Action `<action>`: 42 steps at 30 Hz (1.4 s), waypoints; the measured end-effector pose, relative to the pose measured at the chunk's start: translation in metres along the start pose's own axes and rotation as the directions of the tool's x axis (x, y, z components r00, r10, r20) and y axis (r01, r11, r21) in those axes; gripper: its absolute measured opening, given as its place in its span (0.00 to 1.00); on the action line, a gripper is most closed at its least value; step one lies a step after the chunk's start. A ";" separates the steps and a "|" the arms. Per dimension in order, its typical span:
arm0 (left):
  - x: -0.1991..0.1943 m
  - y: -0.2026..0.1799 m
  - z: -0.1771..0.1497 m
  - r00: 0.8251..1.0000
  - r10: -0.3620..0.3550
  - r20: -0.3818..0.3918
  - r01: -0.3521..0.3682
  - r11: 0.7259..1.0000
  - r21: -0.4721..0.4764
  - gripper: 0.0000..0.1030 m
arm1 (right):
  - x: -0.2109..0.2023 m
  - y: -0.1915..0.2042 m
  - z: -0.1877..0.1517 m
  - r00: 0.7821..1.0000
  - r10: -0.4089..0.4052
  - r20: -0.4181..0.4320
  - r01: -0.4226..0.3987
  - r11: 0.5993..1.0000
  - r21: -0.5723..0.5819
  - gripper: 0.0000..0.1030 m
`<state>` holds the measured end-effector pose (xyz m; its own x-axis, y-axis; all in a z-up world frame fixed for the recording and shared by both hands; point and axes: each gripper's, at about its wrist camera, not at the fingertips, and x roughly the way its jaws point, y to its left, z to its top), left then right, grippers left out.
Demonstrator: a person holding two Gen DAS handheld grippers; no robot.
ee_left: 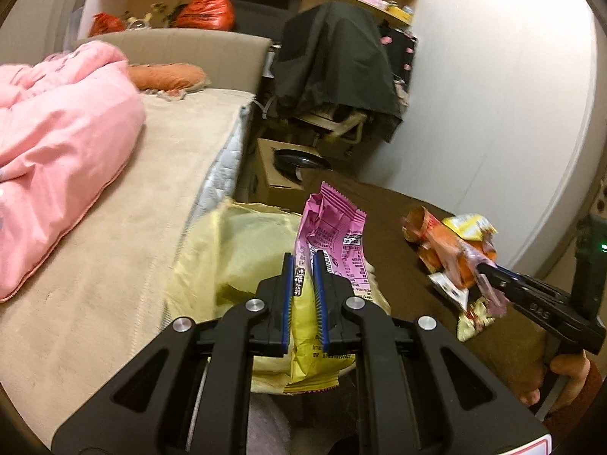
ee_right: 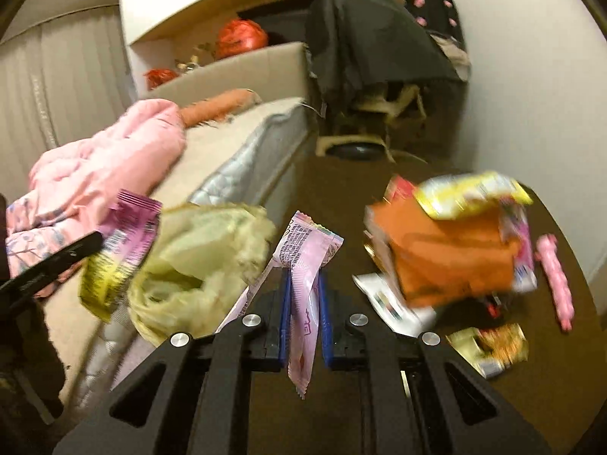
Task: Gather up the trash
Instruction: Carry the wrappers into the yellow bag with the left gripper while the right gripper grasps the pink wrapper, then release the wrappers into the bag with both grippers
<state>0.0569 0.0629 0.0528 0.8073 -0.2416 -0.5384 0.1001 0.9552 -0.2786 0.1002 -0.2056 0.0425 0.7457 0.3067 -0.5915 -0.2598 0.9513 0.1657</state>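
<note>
My left gripper (ee_left: 305, 258) is shut on a pink-and-yellow snack wrapper (ee_left: 334, 227), held up in front of an open pale yellow plastic bag (ee_left: 246, 250). My right gripper (ee_right: 303, 276) is shut on a pale pink wrapper (ee_right: 307, 242), lifted above the brown table (ee_right: 341, 189). In the right wrist view the left gripper (ee_right: 96, 242) and its wrapper (ee_right: 121, 242) hang just left of the yellow bag (ee_right: 197, 258). A blurred heap of orange and yellow wrappers (ee_right: 447, 258) lies to the right. In the left wrist view the right gripper (ee_left: 483, 269) shows against that heap (ee_left: 447, 242), with a hand (ee_left: 569, 375) on its handle.
More litter lies on the table: a white wrapper (ee_right: 387, 299), a gold one (ee_right: 489, 349) and a pink oblong thing (ee_right: 555, 280). A bed (ee_left: 132, 227) with a pink quilt (ee_left: 57, 132) runs along the left. A chair under a dark cloth (ee_left: 334, 68) and a cardboard box (ee_left: 273, 174) stand behind.
</note>
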 end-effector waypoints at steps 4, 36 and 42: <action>0.022 0.022 0.003 0.999 0.001 -0.042 -0.004 0.998 -0.060 0.10 | 0.030 0.027 0.015 0.996 0.092 -0.013 -0.093 0.995 -0.047 0.13; 0.125 0.090 0.005 0.966 0.035 -0.257 -0.075 0.986 -0.146 0.26 | 0.189 0.083 0.011 0.936 0.133 -0.327 -0.200 0.963 -0.181 0.16; 0.102 0.075 0.019 0.979 0.064 -0.193 -0.085 0.991 -0.105 0.36 | 0.160 0.081 0.022 0.959 0.109 -0.261 -0.164 0.967 -0.197 0.45</action>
<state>0.1578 0.1134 -0.0075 0.6849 -0.2083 -0.6982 -0.0309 0.9491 -0.3135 0.2116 -0.0789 -0.0212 0.5263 0.3902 -0.7555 -0.4942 0.8634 0.1016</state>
